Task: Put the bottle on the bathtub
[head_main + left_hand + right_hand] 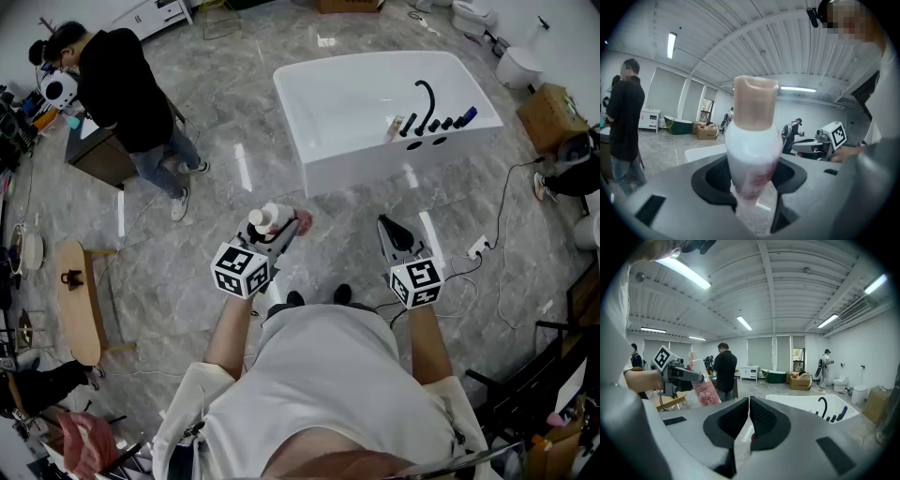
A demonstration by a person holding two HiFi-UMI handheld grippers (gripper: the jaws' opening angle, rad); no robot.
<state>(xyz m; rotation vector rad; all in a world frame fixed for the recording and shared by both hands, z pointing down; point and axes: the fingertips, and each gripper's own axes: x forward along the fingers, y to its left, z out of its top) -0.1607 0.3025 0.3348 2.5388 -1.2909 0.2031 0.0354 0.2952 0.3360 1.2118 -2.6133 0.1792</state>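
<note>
Gripping the bottle (cap upward), left gripper is clamped; right gripper closed, empty.

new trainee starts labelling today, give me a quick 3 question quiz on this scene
1. True or false: the right claw is shut with nothing between its jaws.
2. Pick one: the left claw is shut on A) a towel, B) a white bottle with a tan cap, C) a sponge.
3. Fill in: in the head view the bottle is held over the ___, short of the bathtub.

Key: 1 true. 2 B. 3 floor.
</note>
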